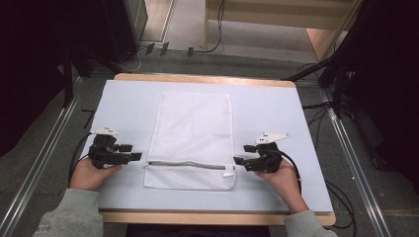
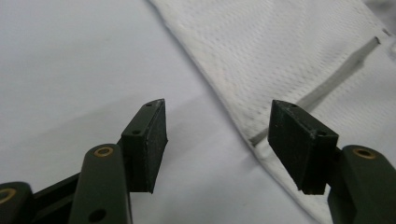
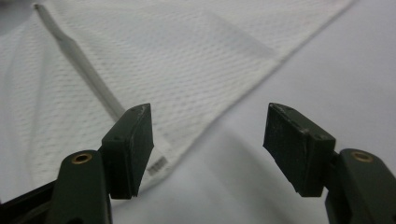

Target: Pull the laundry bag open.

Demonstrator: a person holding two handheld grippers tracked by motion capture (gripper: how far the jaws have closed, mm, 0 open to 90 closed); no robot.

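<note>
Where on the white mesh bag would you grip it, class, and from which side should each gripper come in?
Likely its two side edges near the zip. The mesh bag lies flat, so only its edges give a pinchable lip. The left gripper and right gripper, both open, already flank it and can slide in low from either side.

Grey sleeves; black fingers (brass rivets).

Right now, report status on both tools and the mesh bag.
Left tool open, empty. Right tool open, empty. Mesh bag flat on the table, zipper closed, between both tools. Nothing in the way.
</note>
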